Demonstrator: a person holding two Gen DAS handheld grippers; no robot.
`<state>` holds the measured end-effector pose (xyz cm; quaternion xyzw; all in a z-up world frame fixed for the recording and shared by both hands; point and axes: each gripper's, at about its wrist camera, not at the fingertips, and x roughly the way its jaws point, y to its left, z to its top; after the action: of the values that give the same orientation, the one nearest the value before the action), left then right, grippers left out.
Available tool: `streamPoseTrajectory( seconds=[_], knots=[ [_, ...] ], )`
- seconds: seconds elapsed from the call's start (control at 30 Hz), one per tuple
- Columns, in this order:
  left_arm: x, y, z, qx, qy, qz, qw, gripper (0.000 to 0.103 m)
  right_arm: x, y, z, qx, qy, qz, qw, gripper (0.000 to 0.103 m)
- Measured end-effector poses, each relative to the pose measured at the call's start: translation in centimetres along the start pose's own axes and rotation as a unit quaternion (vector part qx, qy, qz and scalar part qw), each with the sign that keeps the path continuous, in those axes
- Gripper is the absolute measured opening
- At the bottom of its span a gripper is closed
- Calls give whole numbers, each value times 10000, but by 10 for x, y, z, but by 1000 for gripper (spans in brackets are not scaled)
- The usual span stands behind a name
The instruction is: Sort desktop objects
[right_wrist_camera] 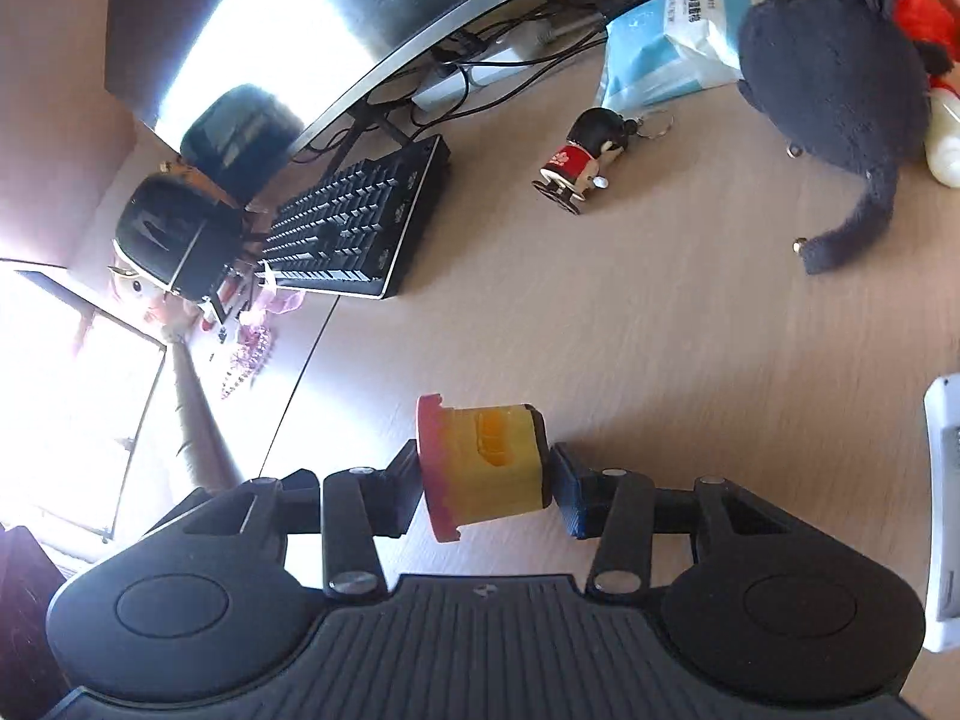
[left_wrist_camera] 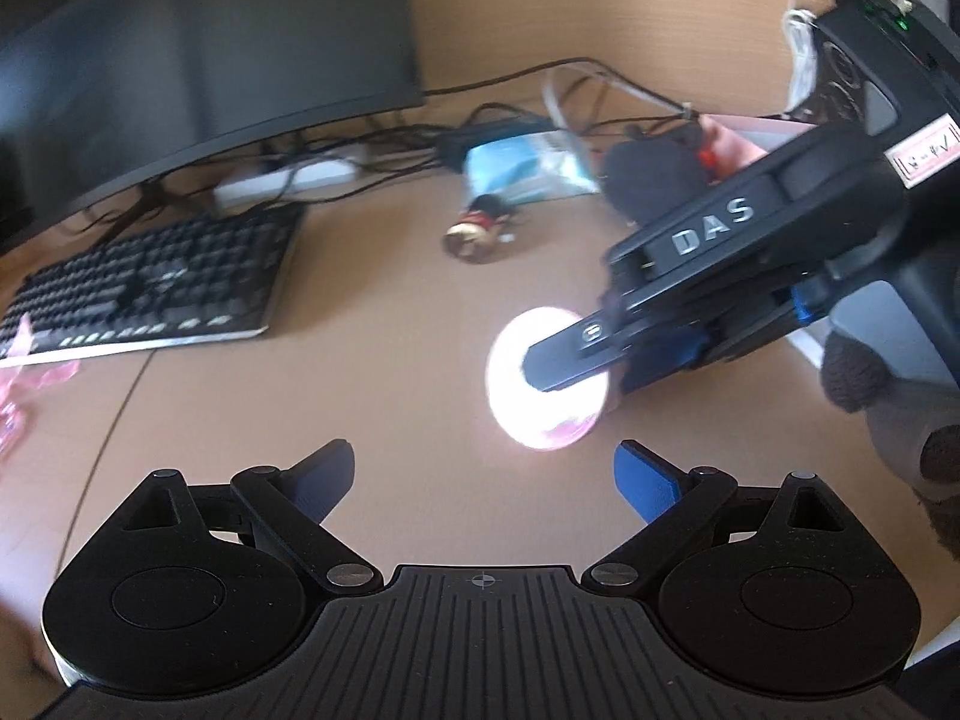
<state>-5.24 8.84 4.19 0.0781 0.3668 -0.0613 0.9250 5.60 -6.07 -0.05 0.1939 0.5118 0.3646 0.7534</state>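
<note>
My right gripper (right_wrist_camera: 483,477) is shut on a yellow toy block with a pink disc base (right_wrist_camera: 480,468), held on its side above the wooden desk (right_wrist_camera: 660,330). In the left wrist view the same gripper (left_wrist_camera: 600,354) shows with the glaring pink disc (left_wrist_camera: 543,384) between its fingers. My left gripper (left_wrist_camera: 483,480) is open and empty just in front of it. A small doll keychain (right_wrist_camera: 579,159) lies further back; it also shows in the left wrist view (left_wrist_camera: 477,228). A black plush toy (right_wrist_camera: 834,60) lies at the right.
A black keyboard (right_wrist_camera: 360,222) and a monitor (right_wrist_camera: 288,18) stand at the left with cables behind. A blue-white packet (right_wrist_camera: 666,42) lies at the back. A white device (right_wrist_camera: 942,510) is at the right edge. Pink wrappers (right_wrist_camera: 252,348) lie by the keyboard.
</note>
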Motion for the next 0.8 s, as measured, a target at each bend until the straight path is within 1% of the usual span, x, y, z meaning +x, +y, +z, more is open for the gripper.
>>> streamPoseTrajectory(
  seconds=[0.07,0.1,0.13,0.23,0.37,0.4,0.43,0.47,0.5,0.57,0.6,0.63,0.73,0.8],
  knots=[
    [7,-6,3,55,-20,-138,9999,88,-1,0,0,-34,1,-16,10000,44],
    [11,-9,4,82,6,-208,9997,82,-2,-1,-1,-8,15,12,10000,44],
    [16,-12,6,120,25,-270,9996,77,-3,-4,-1,59,33,59,10000,44],
    [26,-17,10,146,12,-364,9992,77,-4,-15,0,291,86,237,9993,44],
    [36,-17,15,31,79,-495,9987,77,-7,-26,-1,488,132,368,9980,44],
    [36,-18,16,54,70,-520,9986,74,-8,-27,0,466,98,336,9983,44],
    [35,-20,17,117,52,-534,9985,67,-9,-28,0,450,80,312,9985,44],
    [35,-23,18,206,41,-522,9984,64,-10,-28,0,433,55,293,9986,44],
    [35,-26,19,261,43,-462,9986,63,-12,-28,0,387,34,268,9989,44],
    [36,-29,22,339,52,-378,9987,63,-18,-24,1,213,-84,211,9995,51],
    [36,-30,23,341,45,-392,9986,61,-24,-21,0,96,-168,216,9996,59],
    [35,-32,24,342,30,-405,9986,60,-31,-19,-1,-15,-289,174,9994,65],
    [34,-38,28,413,-36,-436,9982,60,-52,-16,-5,-303,-609,-159,9976,66],
    [32,-44,30,488,-94,-450,9977,61,-71,-19,-12,-456,-824,-561,9940,66]
  ],
)
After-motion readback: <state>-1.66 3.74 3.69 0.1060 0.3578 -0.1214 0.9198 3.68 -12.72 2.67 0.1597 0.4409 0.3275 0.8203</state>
